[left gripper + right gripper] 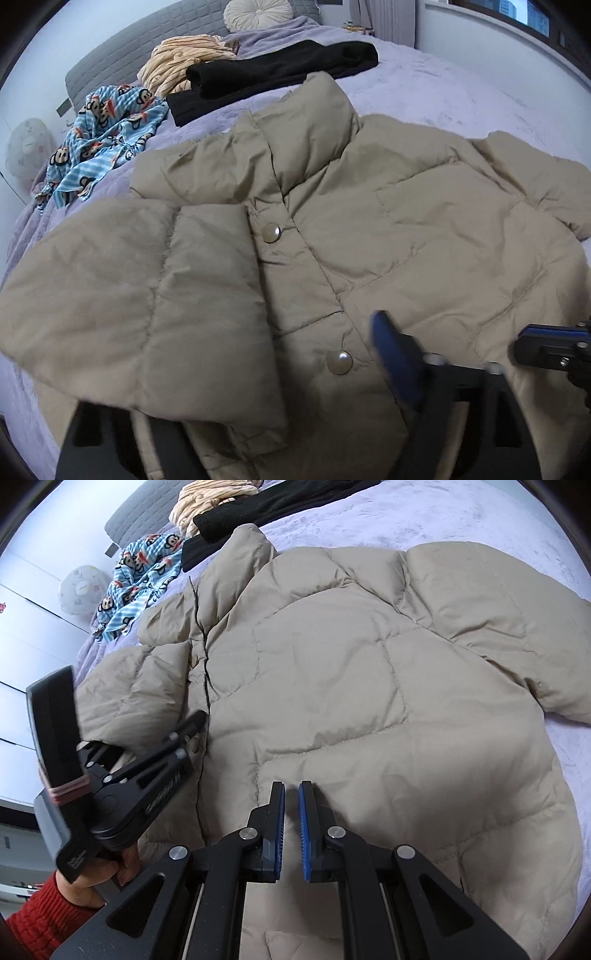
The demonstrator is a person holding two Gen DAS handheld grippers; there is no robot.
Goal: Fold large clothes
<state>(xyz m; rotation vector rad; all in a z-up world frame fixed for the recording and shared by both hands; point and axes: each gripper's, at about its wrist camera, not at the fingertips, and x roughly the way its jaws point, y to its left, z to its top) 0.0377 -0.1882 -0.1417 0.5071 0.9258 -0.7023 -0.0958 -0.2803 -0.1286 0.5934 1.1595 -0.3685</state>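
A beige puffer jacket [406, 221] [369, 701] lies spread front-up on the lavender bed cover [443, 92], collar toward the headboard. One sleeve [147, 314] is folded across its chest, beside two snap buttons [271, 232]. My left gripper [291, 332] stands open over the lower front. Its blue right finger [395, 354] shows, and the sleeve cuff covers the left one. A hand in a red sleeve [37, 923] holds that gripper [166, 753] in the right wrist view. My right gripper [291, 790] hovers shut and empty over the jacket's side panel; its finger [546, 343] shows at the right edge.
Behind the collar lie a black garment [280, 74] [280, 502], a blue monkey-print cloth [107, 136] [144, 572] and a cream striped blanket [184, 62]. A round pillow [258, 13] rests against the grey headboard [147, 37]. Bare bed cover shows to the jacket's right.
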